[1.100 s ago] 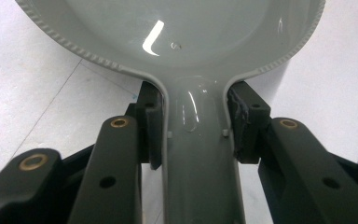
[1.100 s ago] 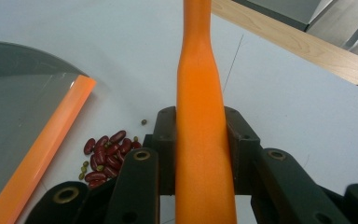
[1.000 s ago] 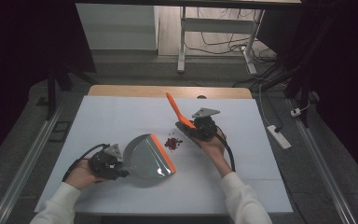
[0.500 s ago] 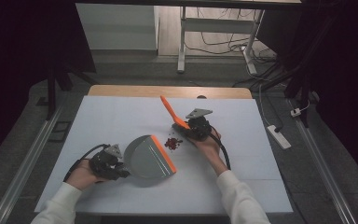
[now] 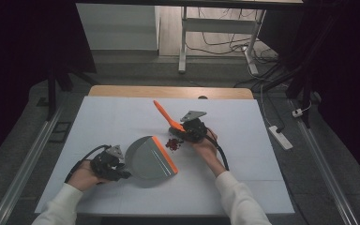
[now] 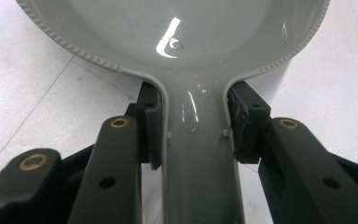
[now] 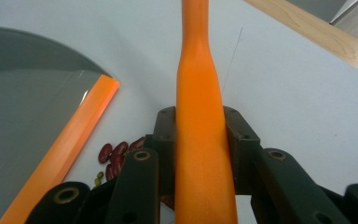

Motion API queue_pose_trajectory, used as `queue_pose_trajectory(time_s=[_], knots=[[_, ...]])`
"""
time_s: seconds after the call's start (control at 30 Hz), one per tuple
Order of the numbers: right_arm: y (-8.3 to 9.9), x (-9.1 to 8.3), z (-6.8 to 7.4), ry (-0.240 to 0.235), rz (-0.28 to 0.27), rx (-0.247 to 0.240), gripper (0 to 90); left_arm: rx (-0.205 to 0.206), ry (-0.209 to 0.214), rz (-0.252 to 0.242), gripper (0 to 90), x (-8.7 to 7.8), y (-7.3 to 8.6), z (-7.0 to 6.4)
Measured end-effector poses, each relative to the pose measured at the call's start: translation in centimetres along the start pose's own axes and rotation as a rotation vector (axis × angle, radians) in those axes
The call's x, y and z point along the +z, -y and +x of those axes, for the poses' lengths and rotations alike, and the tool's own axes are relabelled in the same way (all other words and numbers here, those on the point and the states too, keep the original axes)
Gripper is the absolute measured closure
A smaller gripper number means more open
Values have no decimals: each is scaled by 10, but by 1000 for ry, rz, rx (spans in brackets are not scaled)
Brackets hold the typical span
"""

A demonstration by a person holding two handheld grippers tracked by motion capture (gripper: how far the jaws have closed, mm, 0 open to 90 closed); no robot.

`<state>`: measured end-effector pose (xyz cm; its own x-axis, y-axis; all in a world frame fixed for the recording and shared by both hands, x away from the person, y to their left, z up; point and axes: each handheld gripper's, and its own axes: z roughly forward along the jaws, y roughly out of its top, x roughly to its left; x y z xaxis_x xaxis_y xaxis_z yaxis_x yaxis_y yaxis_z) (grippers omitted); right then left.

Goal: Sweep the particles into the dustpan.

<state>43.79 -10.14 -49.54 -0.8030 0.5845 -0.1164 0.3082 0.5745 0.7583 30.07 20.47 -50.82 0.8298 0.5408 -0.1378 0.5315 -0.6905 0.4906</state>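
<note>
Your left gripper (image 5: 117, 168) sits at the near left of the white table (image 5: 122, 117). Its two black jaws are squeezed tight on the handle of the shiny grey plastic dustpan (image 5: 146, 159) (in the left gripper view you can see the handle (image 6: 200, 158) pinched between the pads). The dustpan lies flat on the table, and its orange front edge (image 5: 164, 154) faces right. Just beside that edge is a little pile of dark red beans (image 5: 173, 144), resting on the table and not in the pan. Next comes your right gripper (image 5: 186, 131), right behind the beans. Its jaws are closed on the orange plastic brush handle (image 7: 200, 140), which sticks up and away toward the far side.
</note>
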Motion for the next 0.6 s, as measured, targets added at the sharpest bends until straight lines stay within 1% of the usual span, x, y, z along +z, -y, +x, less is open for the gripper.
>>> queue_pose_trajectory(time_s=[0.03,0.1,0.17,0.27,0.37,0.5,0.53,0.6], knots=[[0,0,1,-2,1,-8,703,3,0,3,621,0,0,0],[0,0,3,-9,4,-3,703,1,1,2,621,0,0,0],[-1,0,4,-9,8,-11,703,-1,3,1,621,1,0,1],[-1,-1,7,-14,14,-15,702,-13,9,-4,621,1,1,1],[-1,-2,10,-31,18,-22,702,-12,11,-4,620,1,1,1],[-1,-2,14,-33,18,-26,702,-12,11,-4,621,2,1,1],[-1,-3,14,-37,17,-24,702,-12,11,-4,621,2,1,1],[-1,-3,15,-65,13,-9,703,-12,11,-4,621,2,1,1]])
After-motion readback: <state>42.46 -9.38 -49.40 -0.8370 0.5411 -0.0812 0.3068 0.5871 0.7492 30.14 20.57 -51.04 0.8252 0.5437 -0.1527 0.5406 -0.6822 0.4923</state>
